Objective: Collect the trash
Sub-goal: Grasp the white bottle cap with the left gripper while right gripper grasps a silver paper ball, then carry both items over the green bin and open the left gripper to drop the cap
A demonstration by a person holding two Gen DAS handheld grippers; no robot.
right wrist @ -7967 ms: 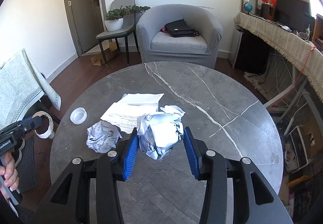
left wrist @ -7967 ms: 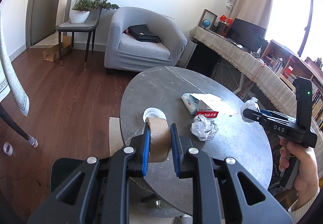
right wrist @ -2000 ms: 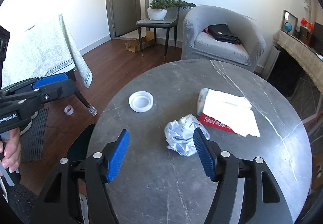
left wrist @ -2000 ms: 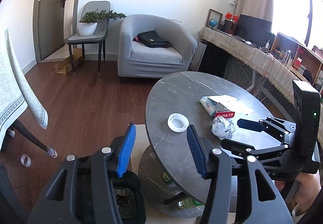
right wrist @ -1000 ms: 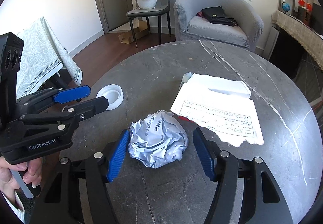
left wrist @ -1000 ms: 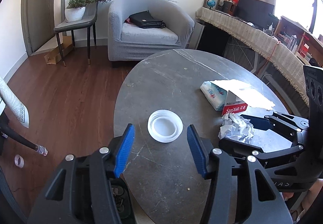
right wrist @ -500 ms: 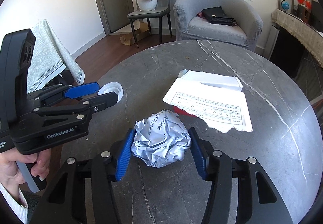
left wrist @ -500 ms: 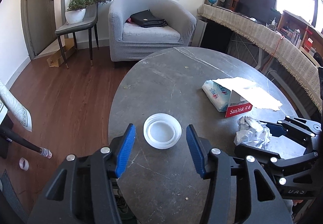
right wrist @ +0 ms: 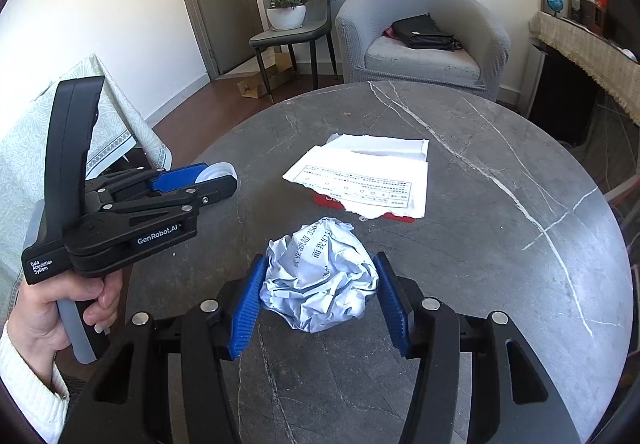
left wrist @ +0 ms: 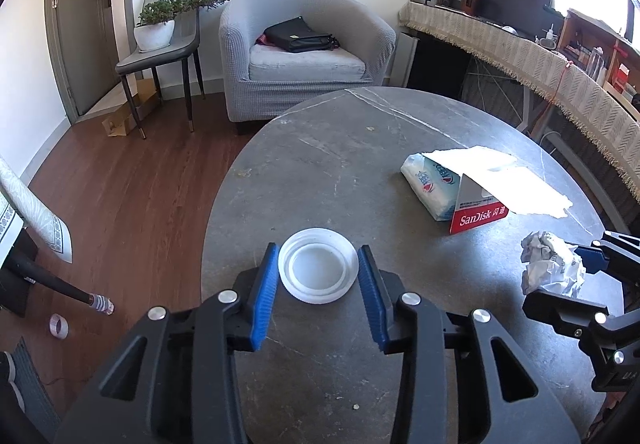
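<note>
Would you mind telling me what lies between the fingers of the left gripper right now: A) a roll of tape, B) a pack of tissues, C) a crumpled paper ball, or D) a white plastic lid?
D: the left wrist view shows the white plastic lid flat on the table, between the closing blue pads of the left gripper.

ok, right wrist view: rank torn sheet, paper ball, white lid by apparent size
1. Torn sheet
2. Paper ball, close behind; it sits nearer the camera, so the real order is unsure
3. White lid, mostly hidden by the left tool
</note>
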